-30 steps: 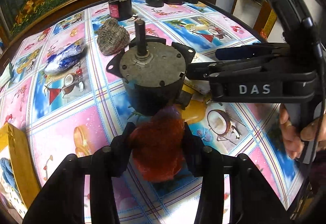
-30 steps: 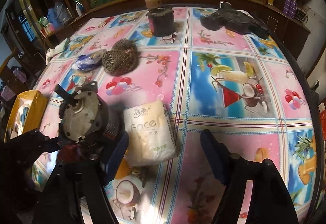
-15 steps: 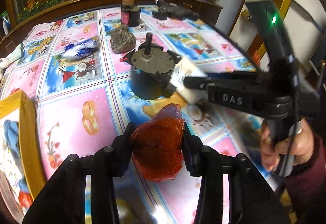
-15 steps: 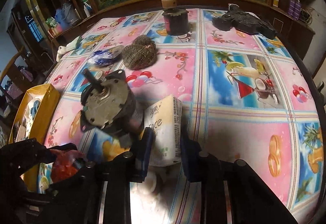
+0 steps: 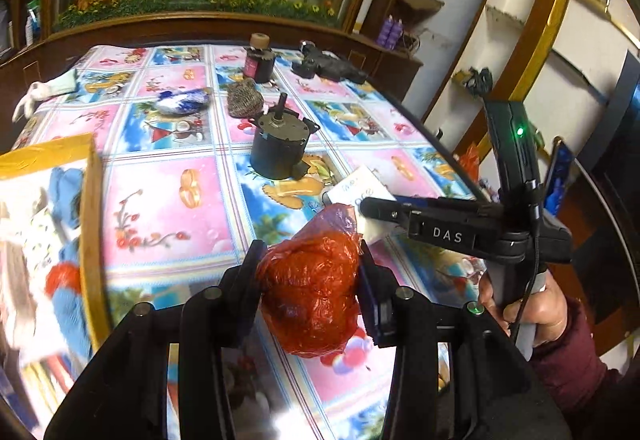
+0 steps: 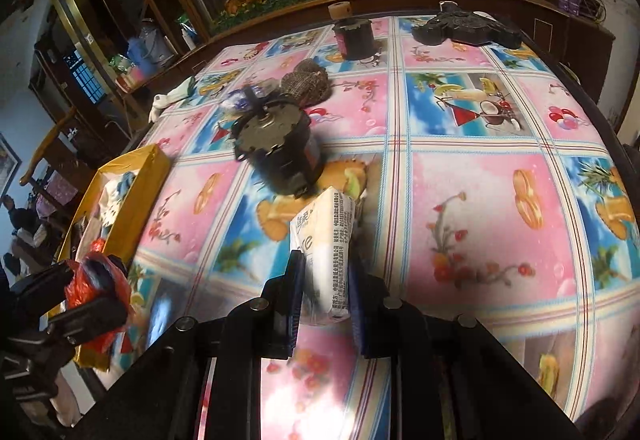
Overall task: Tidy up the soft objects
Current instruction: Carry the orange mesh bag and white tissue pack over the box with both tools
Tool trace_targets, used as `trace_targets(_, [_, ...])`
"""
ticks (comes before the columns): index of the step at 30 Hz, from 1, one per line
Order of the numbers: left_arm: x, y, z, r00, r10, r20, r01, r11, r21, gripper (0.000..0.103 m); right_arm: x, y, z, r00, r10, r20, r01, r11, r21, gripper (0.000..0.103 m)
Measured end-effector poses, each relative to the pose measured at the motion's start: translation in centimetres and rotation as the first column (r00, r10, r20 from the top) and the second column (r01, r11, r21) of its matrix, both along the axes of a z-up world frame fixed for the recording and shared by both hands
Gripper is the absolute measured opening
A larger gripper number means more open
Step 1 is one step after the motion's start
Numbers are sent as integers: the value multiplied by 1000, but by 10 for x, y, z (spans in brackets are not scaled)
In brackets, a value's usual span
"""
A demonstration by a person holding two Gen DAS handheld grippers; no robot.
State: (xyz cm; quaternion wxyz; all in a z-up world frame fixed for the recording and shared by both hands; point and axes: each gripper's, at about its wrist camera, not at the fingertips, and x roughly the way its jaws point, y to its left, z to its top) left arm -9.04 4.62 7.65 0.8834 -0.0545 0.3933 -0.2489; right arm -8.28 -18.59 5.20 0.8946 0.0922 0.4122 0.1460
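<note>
My left gripper (image 5: 310,272) is shut on a crumpled red plastic bag (image 5: 310,288), held above the table's near side. From the right wrist view the same red plastic bag (image 6: 94,282) shows at the far left, beside the yellow box. My right gripper (image 6: 324,280) is shut on a white tissue pack (image 6: 326,244), lifted off the patterned tablecloth. In the left wrist view that tissue pack (image 5: 360,192) sticks out past the right gripper's black fingers (image 5: 384,206). A yellow box (image 5: 90,200) with several soft things inside sits at the left; the yellow box (image 6: 136,192) also shows at the table's left edge.
A dark motor (image 5: 280,144) stands mid-table. Behind it lie a brown knitted ball (image 5: 244,102), a blue-white wrapped bundle (image 5: 182,100), a white glove (image 5: 44,92), a dark jar with a cork (image 5: 258,60) and a black tool (image 5: 328,66). A hand (image 5: 528,312) grips the right gripper's handle.
The right gripper closed on the tissue pack and lifted it away from the motor. The left gripper, still holding the red bag, rose and drew back towards the yellow box.
</note>
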Motion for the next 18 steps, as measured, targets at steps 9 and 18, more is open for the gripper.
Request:
trace_targets(9, [-37,48,11,996,84,34,-80,991,-103,40,-39,19,19,999,28,32,-27,1000,-8,20])
trace_targets(18, [-64,124,17,958,280,56,-266,947,-179,40,-63,56,38,993,101,65,-100,995,-25,20])
